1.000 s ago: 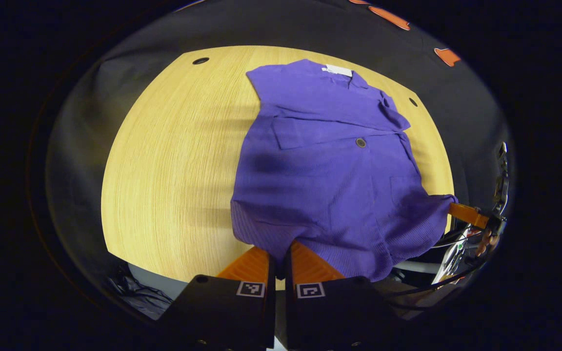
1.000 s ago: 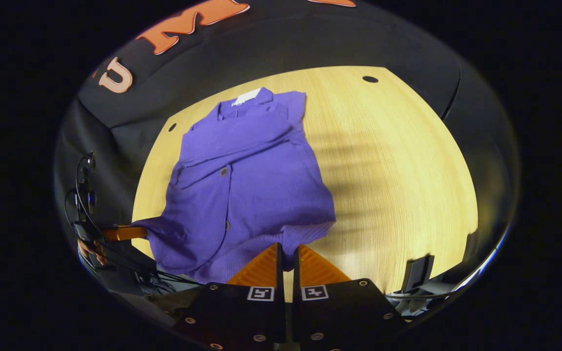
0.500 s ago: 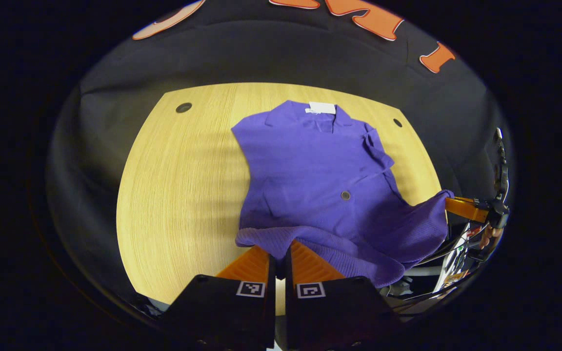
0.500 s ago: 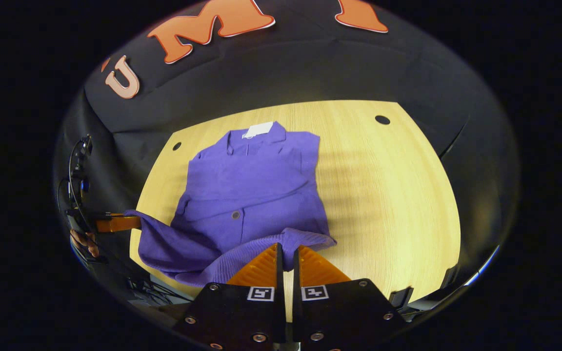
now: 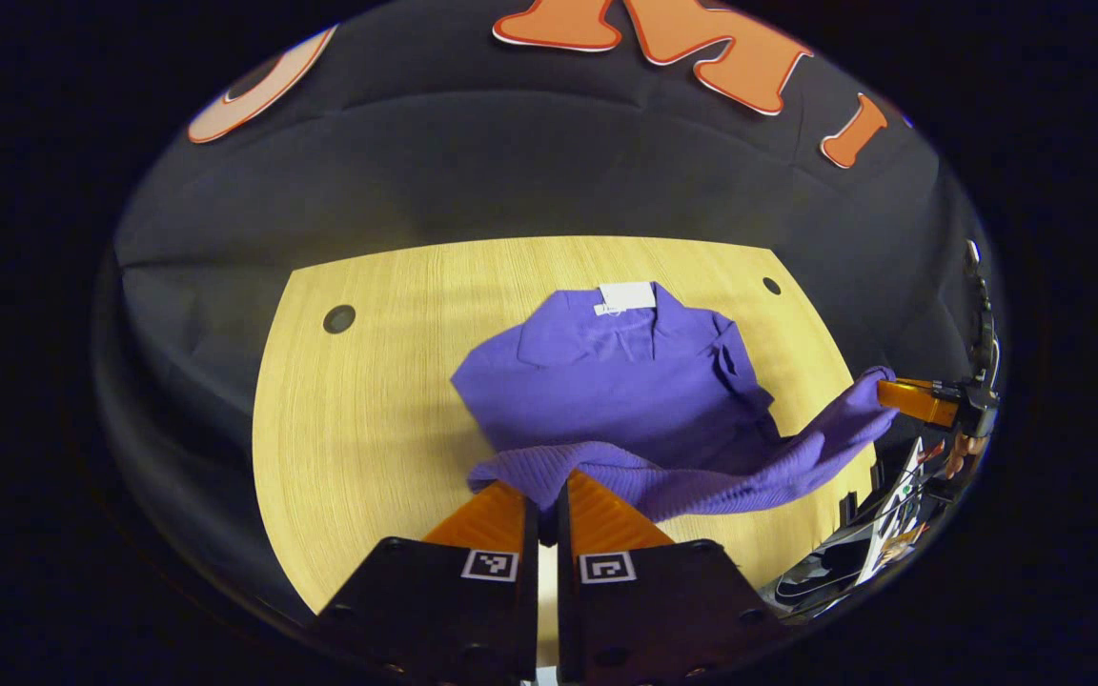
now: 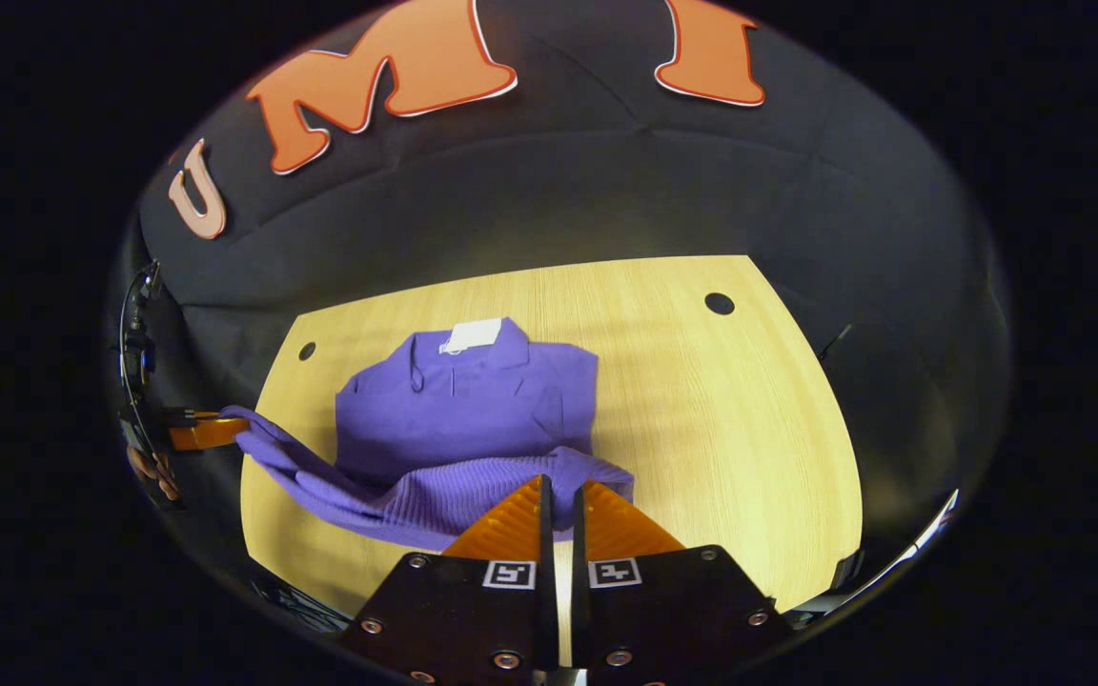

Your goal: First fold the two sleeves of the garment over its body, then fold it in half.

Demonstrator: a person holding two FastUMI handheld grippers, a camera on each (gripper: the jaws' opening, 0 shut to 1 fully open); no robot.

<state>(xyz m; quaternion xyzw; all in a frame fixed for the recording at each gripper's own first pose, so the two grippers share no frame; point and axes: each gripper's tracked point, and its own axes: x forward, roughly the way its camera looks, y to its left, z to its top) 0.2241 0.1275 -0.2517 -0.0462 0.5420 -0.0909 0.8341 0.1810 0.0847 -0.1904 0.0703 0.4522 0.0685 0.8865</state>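
Observation:
A purple button-up garment (image 5: 625, 381) lies on the wooden table (image 5: 368, 410), its collar and white label (image 5: 627, 295) at the far end and its sleeves folded over its body. My left gripper (image 5: 544, 488) is shut on one corner of the hem, held above the table. The right gripper (image 5: 884, 392) holds the other hem corner out to the right, and the hem sags between the two. In the right gripper view, my right gripper (image 6: 560, 486) is shut on the hem over the garment (image 6: 463, 410), and the left gripper (image 6: 230, 427) pinches the far corner.
Small round holes (image 5: 338, 317) (image 6: 719, 303) mark the table's far corners. Bare wood (image 6: 721, 410) stretches on both sides of the garment. Cables and gear (image 5: 878, 534) hang past the table's right edge, near a hand (image 5: 954, 455). The black cloth wall stands behind.
Both grippers have lifted the hem and carried it toward the collar. The lower half has come off the table and now covers the buttons and the middle of the body.

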